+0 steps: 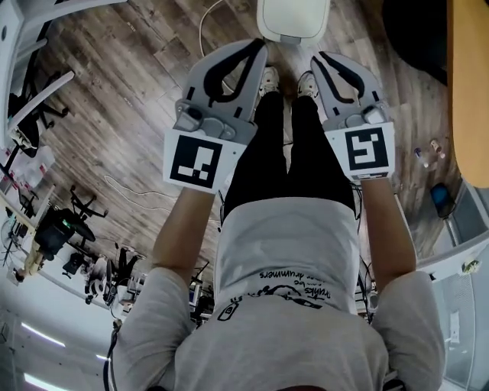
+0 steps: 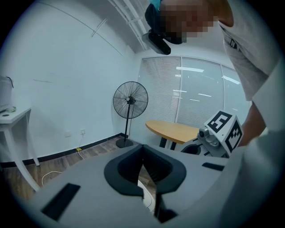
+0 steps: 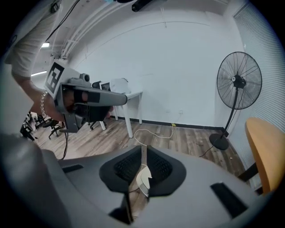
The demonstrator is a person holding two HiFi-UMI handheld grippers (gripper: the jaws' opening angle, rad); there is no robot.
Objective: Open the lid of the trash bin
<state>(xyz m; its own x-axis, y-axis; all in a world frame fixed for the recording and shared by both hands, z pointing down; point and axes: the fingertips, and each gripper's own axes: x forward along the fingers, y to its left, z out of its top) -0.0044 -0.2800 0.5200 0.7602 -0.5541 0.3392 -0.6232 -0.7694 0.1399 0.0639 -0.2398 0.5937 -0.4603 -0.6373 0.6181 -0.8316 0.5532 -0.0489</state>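
The white trash bin (image 1: 293,19) stands on the wood floor at the top of the head view, its lid down, just beyond the person's shoes (image 1: 269,79). Both grippers are held in front of the person's legs, above the floor and short of the bin, touching nothing. My left gripper (image 1: 258,47) has its jaw tips together, with nothing held. My right gripper (image 1: 319,59) has a narrow gap between its jaws. In the right gripper view a strip of floor and a white piece of the bin (image 3: 143,180) show through that gap.
A standing fan (image 3: 239,81) and a round wooden table (image 2: 176,130) are at the right side of the room. A white desk (image 3: 129,95) stands by the wall with a white cable (image 3: 153,132) on the floor. Office chairs (image 1: 69,221) are at the left.
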